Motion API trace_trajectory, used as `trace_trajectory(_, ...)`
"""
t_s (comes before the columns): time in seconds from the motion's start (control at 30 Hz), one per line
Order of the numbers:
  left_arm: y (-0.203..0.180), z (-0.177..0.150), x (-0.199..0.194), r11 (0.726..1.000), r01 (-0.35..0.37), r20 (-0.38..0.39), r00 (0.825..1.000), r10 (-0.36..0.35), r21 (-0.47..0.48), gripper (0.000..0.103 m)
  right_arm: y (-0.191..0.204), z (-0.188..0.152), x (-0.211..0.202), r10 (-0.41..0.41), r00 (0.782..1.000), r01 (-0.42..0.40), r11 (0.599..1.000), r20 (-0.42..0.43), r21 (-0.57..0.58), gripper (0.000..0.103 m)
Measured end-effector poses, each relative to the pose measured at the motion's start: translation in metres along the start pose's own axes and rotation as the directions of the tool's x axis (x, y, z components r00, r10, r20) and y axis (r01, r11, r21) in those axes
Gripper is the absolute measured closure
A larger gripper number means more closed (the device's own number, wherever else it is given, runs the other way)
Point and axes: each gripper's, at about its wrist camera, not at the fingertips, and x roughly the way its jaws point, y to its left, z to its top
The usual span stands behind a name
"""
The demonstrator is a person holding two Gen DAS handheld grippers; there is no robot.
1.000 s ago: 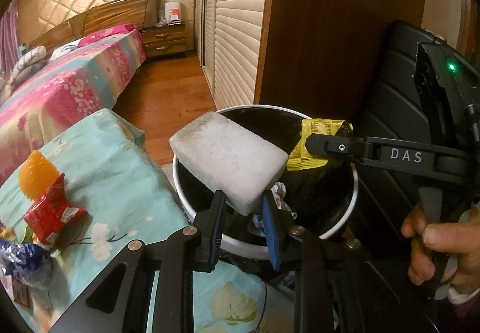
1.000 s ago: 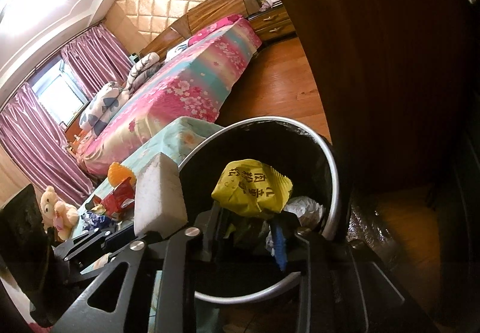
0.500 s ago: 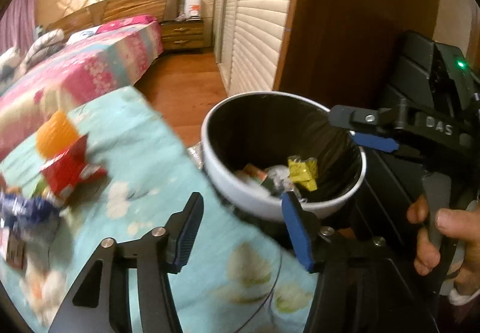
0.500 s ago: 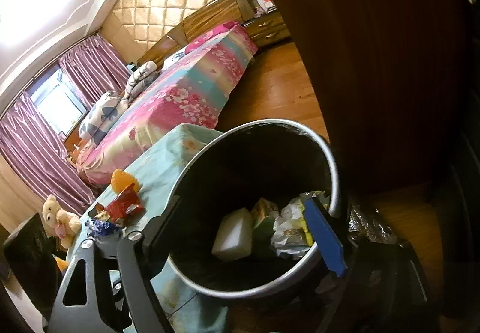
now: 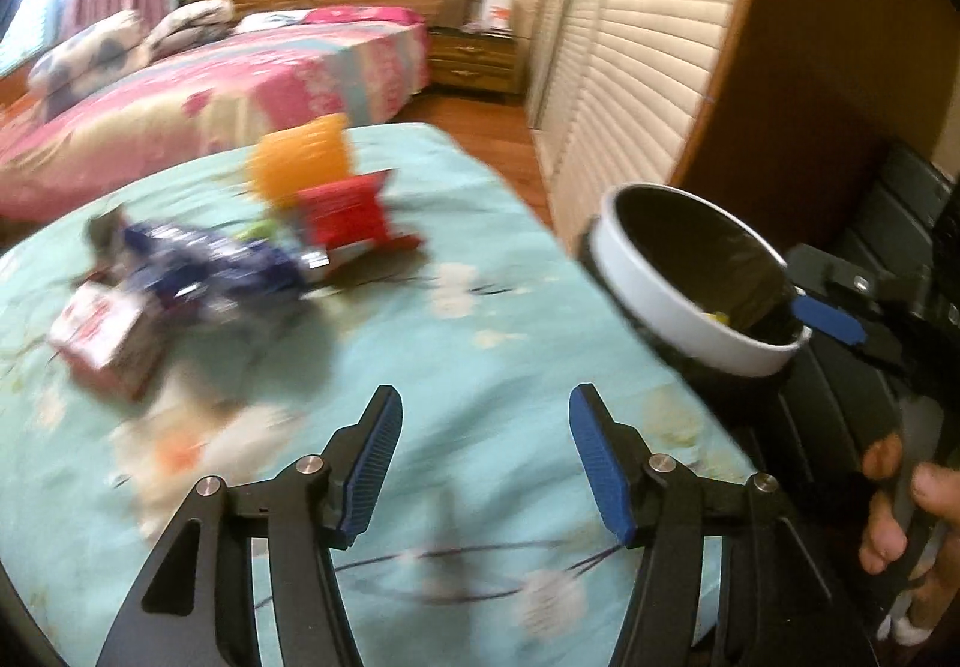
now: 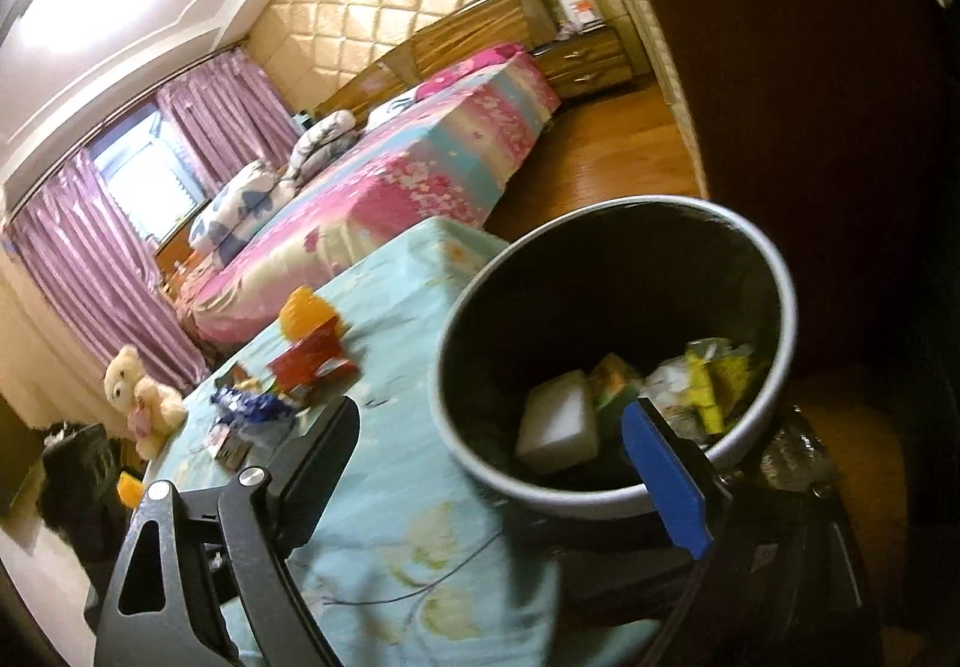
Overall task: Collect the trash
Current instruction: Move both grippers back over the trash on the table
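Turquoise flowered cloth (image 5: 480,307) under both grippers. Left gripper (image 5: 486,463) spread wide above it, blue pads (image 5: 372,463) well apart, nothing between them. Right gripper (image 6: 510,463) likewise wide open and empty, one finger over the cloth, the blue-padded one (image 6: 666,481) across the near rim of the bin.

Round bin (image 6: 774,259) with pale rim and dark liner, just beside the cloth's edge. Inside: white block (image 6: 558,427), yellow wrapper (image 6: 714,385), crumpled paper (image 6: 672,385) and other scraps, too jumbled to name.

Trash left on the cloth, blurred in the left view: orange piece (image 5: 300,169), touching it a red packet (image 5: 348,217), beside that a dark blue wrapper (image 5: 204,271), then a small red and white box (image 5: 102,337). All well apart from the bin.

Pink flowered bed (image 6: 420,175) beyond, teddy bear (image 6: 141,397) off to the side.
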Motion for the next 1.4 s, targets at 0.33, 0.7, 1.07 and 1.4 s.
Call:
trace_trajectory(0.33, 0.058, -0.021, -0.037, 0.986, -0.096, 0.004, 0.995, 0.097, -0.138, 0.045, 0.046, -0.023, 0.026, 0.070, 0.995, -0.074, 0.996, -0.073, -0.051, 0.012)
trace_trajectory(0.7, 0.089, -0.031, -0.050, 0.964, -0.155, 0.002, 0.987, 0.160, -0.215, 0.042, 0.081, -0.044, 0.056, 0.111, 0.982, -0.125, 0.988, -0.151, -0.087, 0.012)
trace_trajectory(1.07, 0.120, -0.016, -0.040, 0.944, -0.212, -0.011, 0.976, 0.216, -0.252, 0.041, 0.102, -0.046, 0.081, 0.129, 0.974, -0.152, 0.982, -0.187, -0.116, 0.012)
trace_trajectory(1.4, 0.140, 0.007, -0.006, 0.931, -0.261, -0.066, 0.965, 0.252, -0.256, 0.041, 0.111, -0.038, 0.099, 0.124, 0.975, -0.146, 0.983, -0.183, -0.114, 0.012)
